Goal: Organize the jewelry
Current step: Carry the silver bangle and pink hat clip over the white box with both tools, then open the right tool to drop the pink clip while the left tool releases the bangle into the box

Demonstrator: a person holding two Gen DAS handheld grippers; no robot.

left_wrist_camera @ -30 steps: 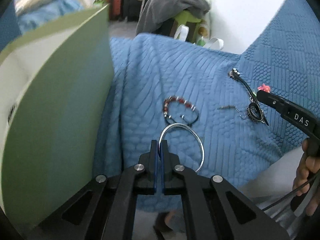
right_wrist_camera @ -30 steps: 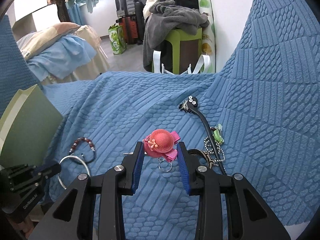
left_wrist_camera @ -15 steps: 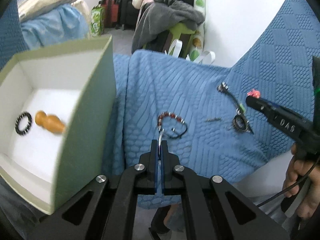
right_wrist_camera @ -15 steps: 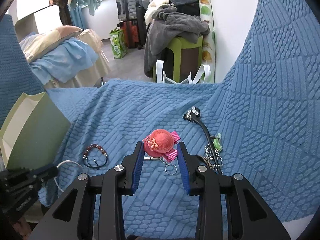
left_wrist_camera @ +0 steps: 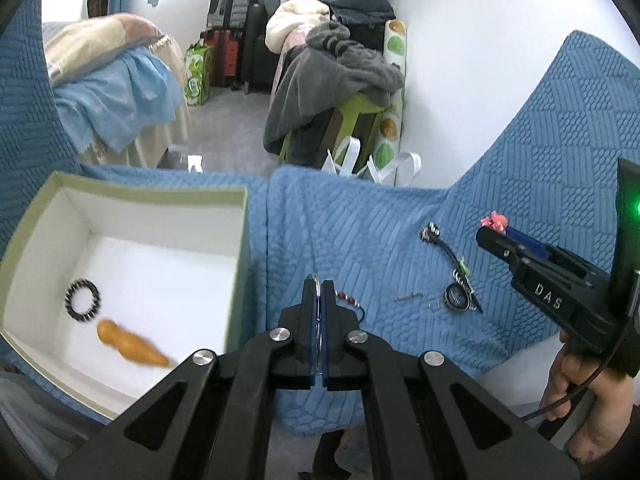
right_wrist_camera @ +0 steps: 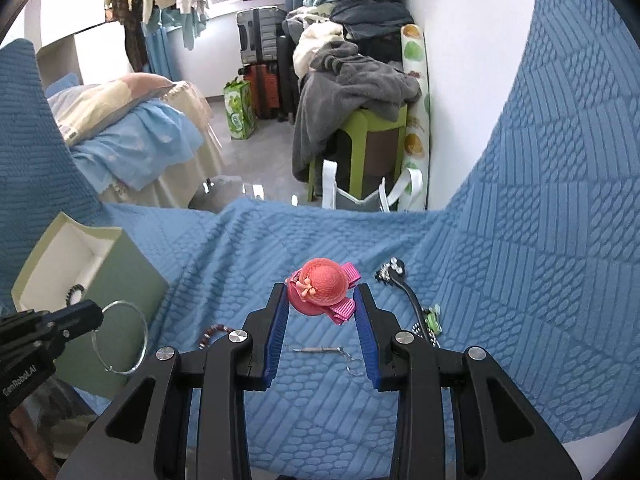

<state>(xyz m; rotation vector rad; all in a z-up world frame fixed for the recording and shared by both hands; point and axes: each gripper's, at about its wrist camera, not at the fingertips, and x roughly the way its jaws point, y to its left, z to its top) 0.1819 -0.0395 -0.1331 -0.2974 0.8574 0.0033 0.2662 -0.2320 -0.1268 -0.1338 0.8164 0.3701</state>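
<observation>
My left gripper (left_wrist_camera: 318, 284) is shut on a thin silver bangle (right_wrist_camera: 120, 338), held in the air beside the green box (left_wrist_camera: 238, 264). The box's white inside holds a black bead bracelet (left_wrist_camera: 83, 301) and an orange gourd-shaped charm (left_wrist_camera: 130, 345). My right gripper (right_wrist_camera: 322, 296) is shut on a pink hat hair clip (right_wrist_camera: 322, 286), raised above the blue cloth (right_wrist_camera: 500, 300). A red bead bracelet (right_wrist_camera: 212, 334) lies on the cloth, partly hidden behind my left gripper in the left wrist view.
On the cloth lie a black hair stick with silver beads (left_wrist_camera: 448, 248), a dark ring-shaped piece (left_wrist_camera: 456, 298), a small metal pin with a ring (right_wrist_camera: 320, 350) and a green clip (right_wrist_camera: 432, 318). Beyond the cloth's far edge are a green stool with clothes (right_wrist_camera: 360, 120) and a bed (right_wrist_camera: 128, 132).
Both grippers rose and pulled back from the cloth. The left gripper turned the bangle edge-on and the open box came into view, with the gourd charm sliding inside it.
</observation>
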